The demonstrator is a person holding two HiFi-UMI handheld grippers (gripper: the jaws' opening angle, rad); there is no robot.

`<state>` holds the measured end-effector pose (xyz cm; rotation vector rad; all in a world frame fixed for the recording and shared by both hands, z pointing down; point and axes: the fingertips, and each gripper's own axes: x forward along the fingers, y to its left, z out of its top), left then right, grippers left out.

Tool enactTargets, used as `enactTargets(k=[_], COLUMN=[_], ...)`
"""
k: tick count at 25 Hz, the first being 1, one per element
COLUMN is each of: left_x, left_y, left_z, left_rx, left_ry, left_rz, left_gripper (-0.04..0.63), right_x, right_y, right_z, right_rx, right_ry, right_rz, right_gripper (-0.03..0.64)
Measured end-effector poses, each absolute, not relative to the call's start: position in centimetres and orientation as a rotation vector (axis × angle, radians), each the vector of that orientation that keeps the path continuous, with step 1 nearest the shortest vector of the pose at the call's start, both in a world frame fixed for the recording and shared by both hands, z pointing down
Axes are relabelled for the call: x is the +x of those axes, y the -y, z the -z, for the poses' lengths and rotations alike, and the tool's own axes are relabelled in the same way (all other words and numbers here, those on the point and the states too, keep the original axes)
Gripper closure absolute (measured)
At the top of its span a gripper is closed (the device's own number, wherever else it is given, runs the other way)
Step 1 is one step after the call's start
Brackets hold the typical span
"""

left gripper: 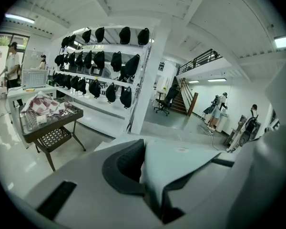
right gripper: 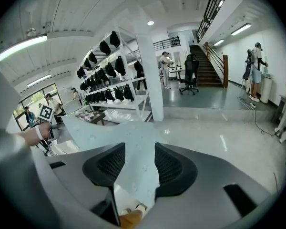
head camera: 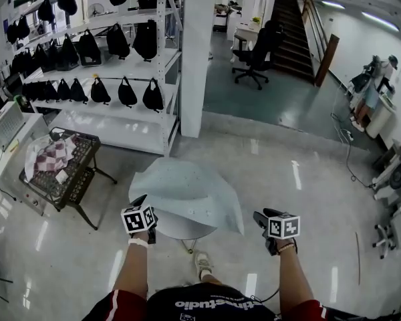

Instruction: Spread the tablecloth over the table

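A pale blue tablecloth (head camera: 187, 192) lies draped over a small round table (head camera: 177, 229) right in front of me, with its far edge humped up. My left gripper (head camera: 145, 204) is at the cloth's near left corner. In the left gripper view the tablecloth (left gripper: 181, 161) runs down into the narrow gap of the left gripper (left gripper: 152, 175), which is shut on it. My right gripper (head camera: 260, 218) hangs a little to the right of the cloth's near right corner, clear of it. In the right gripper view the right gripper (right gripper: 140, 162) stands wide open, and the tablecloth (right gripper: 128, 137) lies beyond the jaws, untouched.
A black mesh cart (head camera: 77, 172) with a checked cloth stands to the left. White shelving (head camera: 120, 116) hung with black bags and a white pillar (head camera: 197, 52) are behind the table. An office chair (head camera: 257, 55) and a person (head camera: 373, 92) are farther off. My shoe (head camera: 202, 263) is under the table's near edge.
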<state>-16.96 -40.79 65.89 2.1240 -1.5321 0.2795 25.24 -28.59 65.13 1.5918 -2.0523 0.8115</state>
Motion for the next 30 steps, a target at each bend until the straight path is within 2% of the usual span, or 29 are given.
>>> enactTargets(k=[7, 12, 21, 30], left_x=[-15.7, -16.2, -17.2, -21.1], left_y=[39.2, 37.9, 32.9, 26.1], left_z=[-67.2, -67.6, -70.6, -73.3], left_rx=[2.149, 2.137, 2.141, 2.047], left_ry=[1.486, 1.403, 1.361, 1.378], left_rz=[-0.397, -0.439, -0.610, -0.649], left_gripper=[0.555, 0.503, 0.479, 0.469], right_x=[22.6, 21.4, 18.2, 15.8], right_y=[28.5, 28.9, 30.8, 31.5], right_z=[-63.5, -63.5, -61.5, -60.5], right_rx=[1.560, 1.546, 1.495, 1.455], right_ry=[2.125, 2.137, 2.206, 2.262], right_rz=[-0.778, -0.779, -0.721, -0.690], right_gripper=[0.402, 0.403, 0.403, 0.403])
